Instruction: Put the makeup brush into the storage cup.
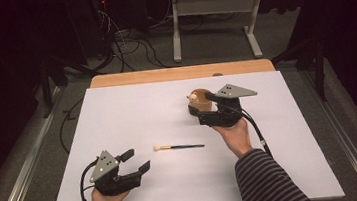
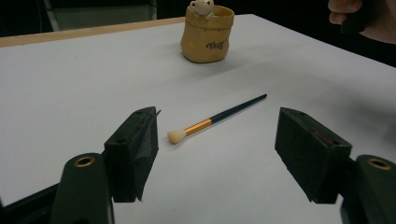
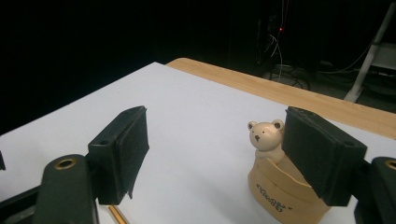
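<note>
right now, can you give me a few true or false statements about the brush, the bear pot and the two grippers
1. The paintbrush lies flat on the white sheet. True.
2. The left gripper is shut on the paintbrush. False: its jaws are open and the brush lies ahead of them, untouched.
3. The bear pot lies tipped on its side. False: it stands upright.
4. The right gripper is open beside the bear pot. True.
5. The brush bristles point toward the bear pot. False: the handle end lies nearer it.
</note>
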Demonstrator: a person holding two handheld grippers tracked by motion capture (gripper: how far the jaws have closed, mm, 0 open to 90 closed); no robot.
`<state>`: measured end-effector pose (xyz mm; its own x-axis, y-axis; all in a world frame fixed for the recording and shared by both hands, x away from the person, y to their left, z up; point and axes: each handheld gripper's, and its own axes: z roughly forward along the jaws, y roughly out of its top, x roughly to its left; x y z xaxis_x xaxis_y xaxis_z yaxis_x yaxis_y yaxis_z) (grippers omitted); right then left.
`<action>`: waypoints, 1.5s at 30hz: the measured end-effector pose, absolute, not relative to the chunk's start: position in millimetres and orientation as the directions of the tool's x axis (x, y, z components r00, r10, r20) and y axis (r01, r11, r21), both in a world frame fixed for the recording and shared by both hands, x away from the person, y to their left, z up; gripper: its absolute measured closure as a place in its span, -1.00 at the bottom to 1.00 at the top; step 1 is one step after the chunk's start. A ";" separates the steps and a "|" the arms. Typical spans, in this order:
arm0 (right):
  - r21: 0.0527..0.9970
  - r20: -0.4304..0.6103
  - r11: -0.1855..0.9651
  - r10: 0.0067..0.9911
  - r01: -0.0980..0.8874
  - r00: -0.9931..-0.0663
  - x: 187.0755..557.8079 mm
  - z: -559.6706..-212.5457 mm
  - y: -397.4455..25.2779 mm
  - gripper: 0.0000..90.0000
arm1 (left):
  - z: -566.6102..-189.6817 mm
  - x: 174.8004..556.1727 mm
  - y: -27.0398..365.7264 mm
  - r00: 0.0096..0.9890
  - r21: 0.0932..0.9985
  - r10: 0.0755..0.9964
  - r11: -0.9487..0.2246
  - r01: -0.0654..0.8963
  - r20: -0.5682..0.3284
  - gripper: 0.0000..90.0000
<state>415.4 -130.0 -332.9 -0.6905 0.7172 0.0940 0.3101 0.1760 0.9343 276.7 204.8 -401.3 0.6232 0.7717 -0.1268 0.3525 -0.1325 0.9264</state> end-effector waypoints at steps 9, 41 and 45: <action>0.912 0.106 0.210 0.708 0.352 -0.699 418.1 -329.4 -134.6 -0.40 | -401.1 277.0 204.8 0.622 0.924 0.773 -0.138 0.357 -0.125 -0.31; 0.775 -0.032 0.533 0.570 0.340 -0.821 422.8 -320.4 -111.4 -0.22 | -401.0 277.0 205.2 0.618 0.921 0.776 -0.139 0.363 -0.126 -0.31; 0.765 -0.042 0.552 0.556 0.332 -0.830 422.9 -315.5 -108.9 -0.18 | -401.0 276.8 205.4 0.620 0.923 0.775 -0.138 0.360 -0.126 -0.31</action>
<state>422.9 -108.9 -315.5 -0.8300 0.5563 -0.0416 0.3317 0.5521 0.7649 276.8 205.4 -401.0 0.6195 0.7749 -0.1258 0.3602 -0.1382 0.9226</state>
